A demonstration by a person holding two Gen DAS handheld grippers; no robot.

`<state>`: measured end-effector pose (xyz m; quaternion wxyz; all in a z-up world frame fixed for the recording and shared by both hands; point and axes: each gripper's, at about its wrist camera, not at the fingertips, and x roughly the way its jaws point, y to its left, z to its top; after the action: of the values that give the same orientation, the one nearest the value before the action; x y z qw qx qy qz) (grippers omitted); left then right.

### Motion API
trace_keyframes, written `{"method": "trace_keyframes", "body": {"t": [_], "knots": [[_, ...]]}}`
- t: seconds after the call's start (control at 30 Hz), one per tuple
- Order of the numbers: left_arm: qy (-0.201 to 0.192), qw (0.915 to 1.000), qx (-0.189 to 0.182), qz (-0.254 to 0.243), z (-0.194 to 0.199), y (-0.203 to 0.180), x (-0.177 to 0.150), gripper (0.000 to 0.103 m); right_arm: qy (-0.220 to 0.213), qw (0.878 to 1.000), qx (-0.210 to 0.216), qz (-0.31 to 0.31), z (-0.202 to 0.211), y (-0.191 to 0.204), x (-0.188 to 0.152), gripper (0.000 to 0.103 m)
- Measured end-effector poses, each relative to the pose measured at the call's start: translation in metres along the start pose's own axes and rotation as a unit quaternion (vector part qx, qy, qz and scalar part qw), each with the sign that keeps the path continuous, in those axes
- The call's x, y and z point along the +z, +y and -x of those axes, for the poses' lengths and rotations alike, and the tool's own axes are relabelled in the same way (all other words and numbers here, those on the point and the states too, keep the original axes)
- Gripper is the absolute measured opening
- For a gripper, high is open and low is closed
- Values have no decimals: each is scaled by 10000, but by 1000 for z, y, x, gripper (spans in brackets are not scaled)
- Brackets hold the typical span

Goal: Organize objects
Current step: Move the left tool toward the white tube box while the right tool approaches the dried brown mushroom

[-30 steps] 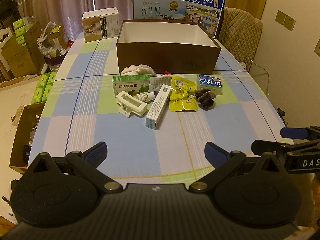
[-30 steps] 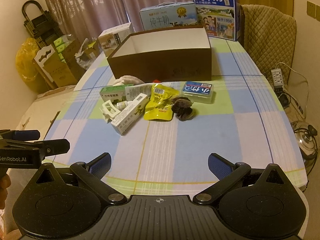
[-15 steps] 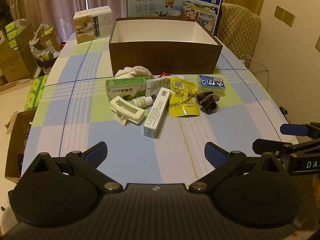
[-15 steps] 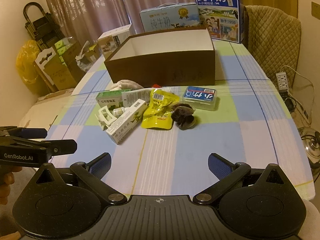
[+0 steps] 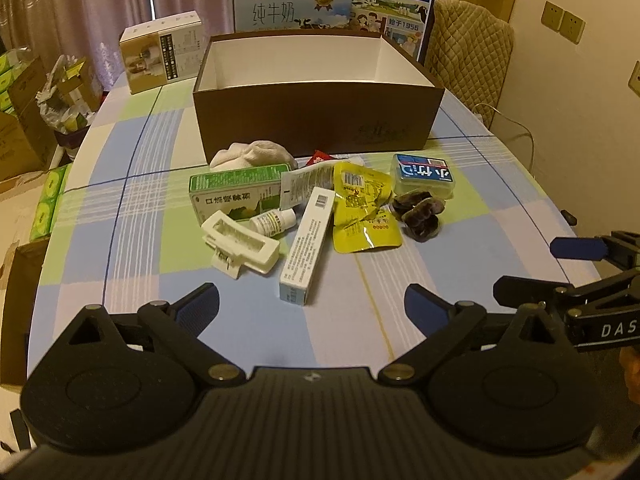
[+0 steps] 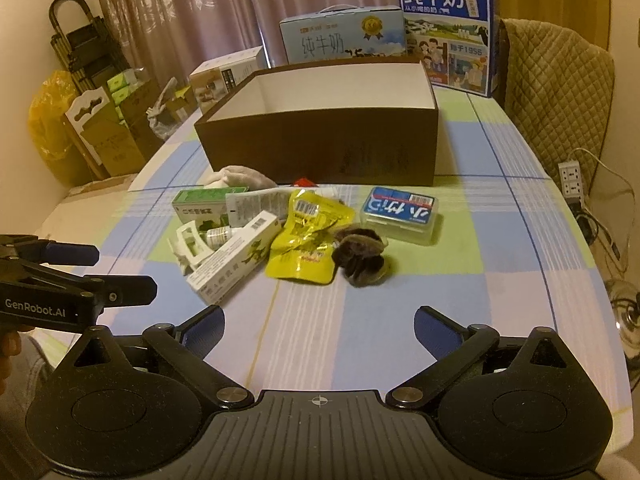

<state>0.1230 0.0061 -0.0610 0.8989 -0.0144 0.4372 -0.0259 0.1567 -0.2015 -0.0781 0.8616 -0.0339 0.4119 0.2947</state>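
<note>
A pile of small items lies mid-table before an open brown box [image 5: 316, 120] [image 6: 320, 144]: a white hair claw [image 5: 240, 245], a long white carton [image 5: 307, 246] [image 6: 236, 262], a green carton [image 5: 236, 192], a small bottle [image 5: 274, 221], a yellow pouch [image 5: 362, 212] [image 6: 308, 240], a dark scrunchie [image 5: 418, 214] [image 6: 360, 254], a blue case [image 5: 424, 175] [image 6: 400, 214] and a white cloth [image 5: 252, 152]. My left gripper [image 5: 312, 306] is open just short of the long carton. My right gripper [image 6: 318, 324] is open, nearer than the scrunchie. Both hold nothing.
Milk cartons [image 5: 292, 8] and a small printed box [image 5: 162, 50] stand behind the brown box. A quilted chair [image 6: 556, 76] is at the far right. Cardboard boxes [image 6: 104, 136] crowd the floor on the left. A power strip [image 6: 572, 178] lies on the right.
Both grippers have moved forward toward the pile, which now looks larger and closer. The items have not moved. Both grippers stayed open.
</note>
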Motion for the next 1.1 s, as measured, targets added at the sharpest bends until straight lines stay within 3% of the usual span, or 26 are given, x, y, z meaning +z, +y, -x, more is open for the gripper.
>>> {"method": "trace_keyframes", "body": {"t": [0.37, 0.7, 1.1], "knots": [[175, 9995, -166, -215, -43, 1, 21, 93, 120, 9999, 52, -26, -40, -15, 23, 86], [266, 9975, -425, -497, -75, -1, 48, 89, 183, 9998, 122, 15, -70, -25, 55, 83], [503, 9943, -546, -762, -113, 2, 57, 73, 365, 9992, 165, -91, -96, -40, 51, 80]]}}
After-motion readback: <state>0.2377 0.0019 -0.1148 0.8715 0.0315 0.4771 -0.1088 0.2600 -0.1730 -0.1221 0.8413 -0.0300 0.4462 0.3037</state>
